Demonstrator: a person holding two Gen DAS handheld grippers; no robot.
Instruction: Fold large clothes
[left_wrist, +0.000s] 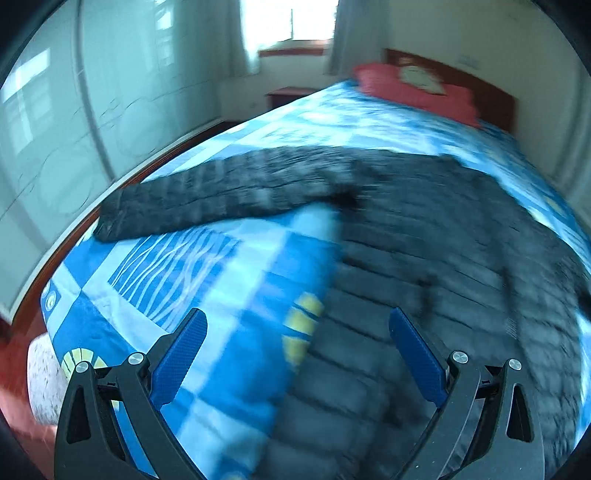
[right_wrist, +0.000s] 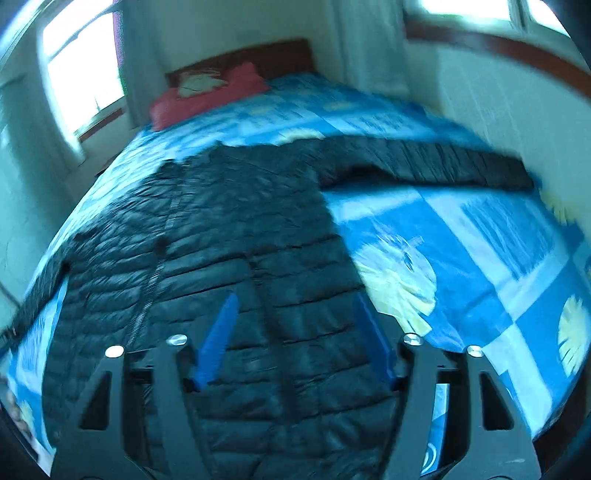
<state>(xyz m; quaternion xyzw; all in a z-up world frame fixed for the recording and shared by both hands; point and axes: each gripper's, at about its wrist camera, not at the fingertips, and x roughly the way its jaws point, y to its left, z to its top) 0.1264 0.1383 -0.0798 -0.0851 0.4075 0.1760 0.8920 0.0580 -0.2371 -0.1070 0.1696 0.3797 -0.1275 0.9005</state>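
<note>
Black quilted jacket (right_wrist: 229, 236) lies spread flat on bed (right_wrist: 480, 258), sleeves outstretched; left claw (left_wrist: 297, 332) and right claw (right_wrist: 293, 317) apart, empty. Risk: slippery padding escaping a shallow pinch

Both wrist cams angled down, sharing jacket (left_wrist: 424, 258) (right_wrist: 236, 229).

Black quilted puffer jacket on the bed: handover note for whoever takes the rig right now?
Left tongs: open, empty, above the jacket's side edge where it meets the bedspread.
Right tongs: open, empty, above the jacket's lower body.
Black quilted puffer jacket: spread flat, front zipper up, on the blue patterned bedspread; both sleeves stretched out sideways, collar end toward the red pillow.
Done: jacket laid out; no fold visible.
Left: grasp it, fold sleeves in, then fold the body.
</note>
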